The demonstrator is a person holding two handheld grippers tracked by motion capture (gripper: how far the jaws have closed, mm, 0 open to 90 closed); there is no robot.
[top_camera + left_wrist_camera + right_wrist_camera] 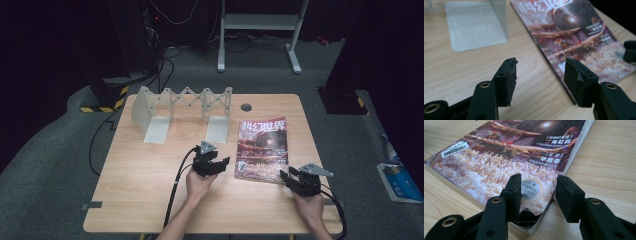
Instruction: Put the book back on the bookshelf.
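Observation:
A magazine [262, 147] with a reddish, dark cover lies flat on the right half of the wooden table [145, 190]. My left gripper [211, 164] rests just left of it, jaws open and empty. In the left gripper view the left gripper [540, 62] faces bare wood, with the magazine's [579, 32] edge beside the right-hand jaw. My right gripper [298, 179] sits at the magazine's near right corner. In the right gripper view the right gripper [539, 177] is open astride that corner of the magazine [499, 157], one jaw over the cover, the other past the edge.
A grey expandable book rack [185, 100] with upright end plates stands at the back of the table; one plate [474, 25] lies ahead of the left gripper. A cable hole [246, 106] is behind the magazine. A white stand [260, 30] stands on the floor beyond the table.

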